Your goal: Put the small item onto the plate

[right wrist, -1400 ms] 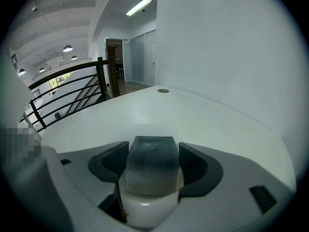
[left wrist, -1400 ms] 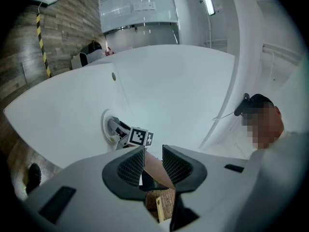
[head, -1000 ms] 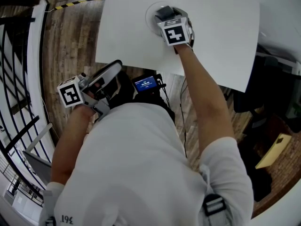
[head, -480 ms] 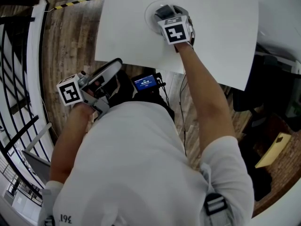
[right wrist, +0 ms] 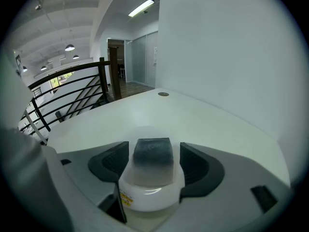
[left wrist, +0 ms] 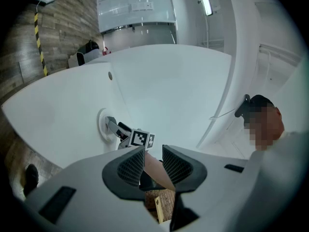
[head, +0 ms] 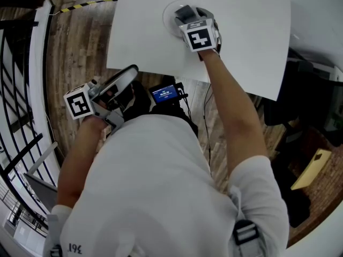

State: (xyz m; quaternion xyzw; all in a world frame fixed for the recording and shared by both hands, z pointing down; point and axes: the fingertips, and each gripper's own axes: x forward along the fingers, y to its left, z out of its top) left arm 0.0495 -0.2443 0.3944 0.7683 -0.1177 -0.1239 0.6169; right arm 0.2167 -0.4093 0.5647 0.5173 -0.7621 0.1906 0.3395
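Observation:
A small white pot with a dark grey cap (right wrist: 152, 161) sits between the jaws of my right gripper (right wrist: 154, 153), which is shut on it. In the head view that gripper (head: 186, 15) hangs over the white plate (head: 169, 16) at the far side of the white table (head: 246, 42), and the pot's grey cap (head: 185, 10) shows above the plate's middle. I cannot tell whether the pot touches the plate. My left gripper (head: 130, 74) is held off the table, over the wooden floor. Its jaws (left wrist: 153, 161) stand a little apart with nothing between them.
A black device with a blue screen (head: 166, 94) sits just below the table's near edge. A black railing (head: 21, 90) runs along the left. Yellow-black tape (head: 86, 3) marks the floor. Dark chairs and a yellow object (head: 313, 170) lie to the right.
Hardly anything: the right gripper stays over the plate with the pot in it, and the left gripper has only drifted slightly.

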